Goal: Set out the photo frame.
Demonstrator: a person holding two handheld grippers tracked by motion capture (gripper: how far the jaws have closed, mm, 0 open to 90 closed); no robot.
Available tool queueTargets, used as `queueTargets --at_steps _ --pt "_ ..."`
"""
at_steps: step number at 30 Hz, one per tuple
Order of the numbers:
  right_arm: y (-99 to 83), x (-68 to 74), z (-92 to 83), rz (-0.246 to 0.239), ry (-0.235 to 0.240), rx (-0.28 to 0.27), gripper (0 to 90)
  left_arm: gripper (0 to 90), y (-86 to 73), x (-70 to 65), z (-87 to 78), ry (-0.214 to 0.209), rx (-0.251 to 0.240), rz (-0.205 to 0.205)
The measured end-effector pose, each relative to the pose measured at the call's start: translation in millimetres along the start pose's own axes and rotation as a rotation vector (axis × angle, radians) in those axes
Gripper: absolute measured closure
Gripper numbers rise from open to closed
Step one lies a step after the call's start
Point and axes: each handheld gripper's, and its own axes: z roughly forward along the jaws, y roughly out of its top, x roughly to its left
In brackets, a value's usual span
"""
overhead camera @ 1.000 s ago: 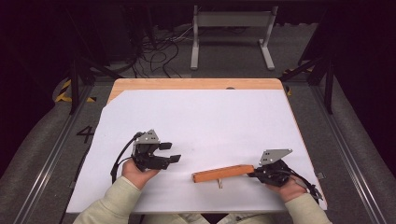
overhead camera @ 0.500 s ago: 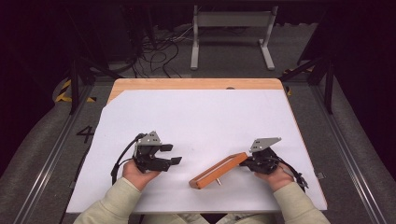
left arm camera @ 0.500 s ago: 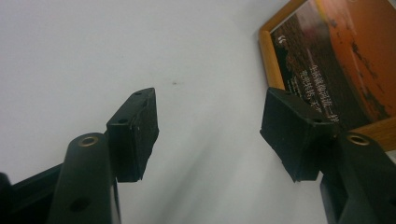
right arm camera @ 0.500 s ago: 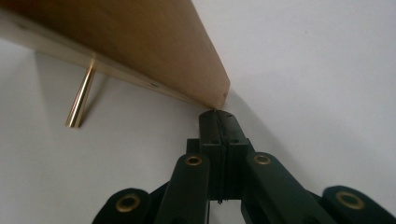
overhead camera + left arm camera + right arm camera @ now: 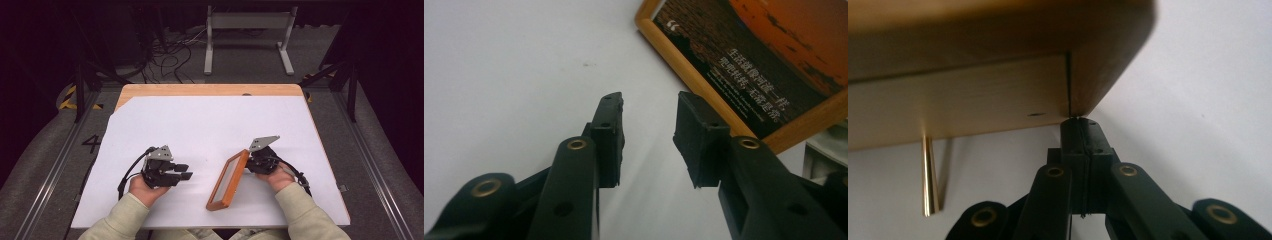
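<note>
You're swinging the orange wooden picture frame point(image 5: 229, 180) upright, right gripper point(image 5: 251, 162) fingers pinching its edge. Left gripper point(image 5: 183, 171) fingers, just narrowed, are hanging half-open and empty beside it.

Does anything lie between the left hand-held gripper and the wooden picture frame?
No. In the high view only bare white table cover separates the left hand-held gripper from the orange-brown wooden picture frame. The left gripper view shows the same.
</note>
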Motion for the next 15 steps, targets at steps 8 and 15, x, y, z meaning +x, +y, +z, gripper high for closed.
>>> queueTargets --at_steps 8,15 --pt "13.4 -0.1 10.0 -0.002 0.013 -0.011 90.0 72.4 -0.4 -7.0 7.9 -0.037 0.056 0.027" --pt "24.5 -1.2 18.5 -0.017 0.028 -0.015 90.0 74.7 0.0 -9.1 12.0 -0.052 0.076 0.033"
